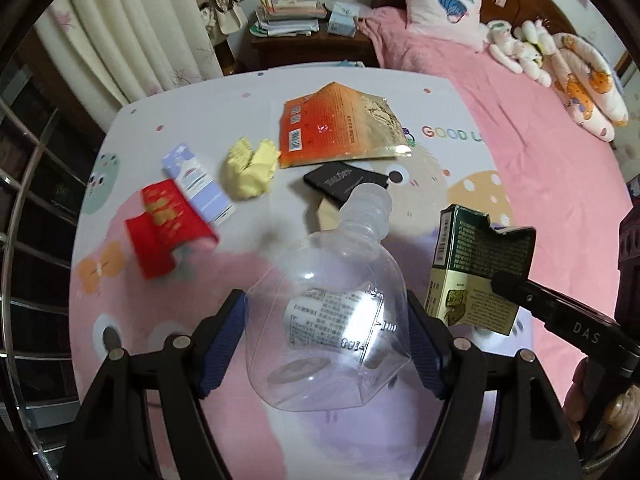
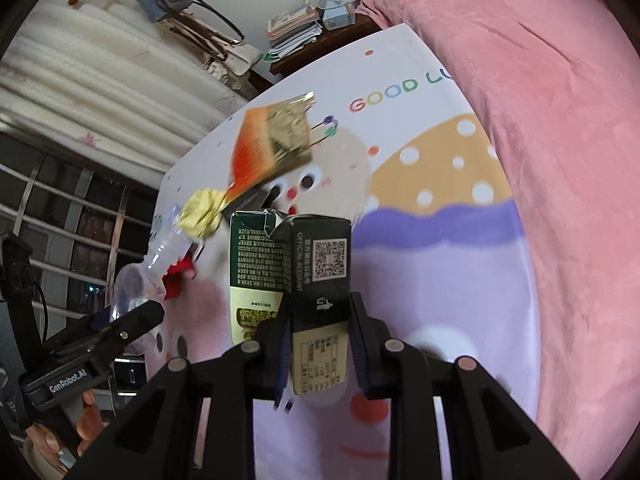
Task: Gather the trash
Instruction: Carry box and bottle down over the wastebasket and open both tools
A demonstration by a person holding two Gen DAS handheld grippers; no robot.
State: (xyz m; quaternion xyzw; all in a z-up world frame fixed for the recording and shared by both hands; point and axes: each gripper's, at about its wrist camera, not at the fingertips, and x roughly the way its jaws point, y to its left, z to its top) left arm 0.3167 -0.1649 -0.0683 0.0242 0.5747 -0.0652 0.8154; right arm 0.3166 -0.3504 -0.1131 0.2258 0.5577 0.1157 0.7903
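Note:
My left gripper is shut on a clear plastic bottle, its blue pads pressing both sides and the neck pointing away. The bottle hangs above a cartoon-printed mat. My right gripper is shut on a dark green carton, held upright with its torn top up. That carton also shows at the right of the left wrist view. On the mat lie an orange and gold foil pouch, a crumpled yellow paper, a lilac carton, a red packet and a small black box.
A pink blanket covers the bed to the right, with a pillow and plush toys at its head. A nightstand with stacked books stands beyond the mat. A curtain and metal rails line the left side.

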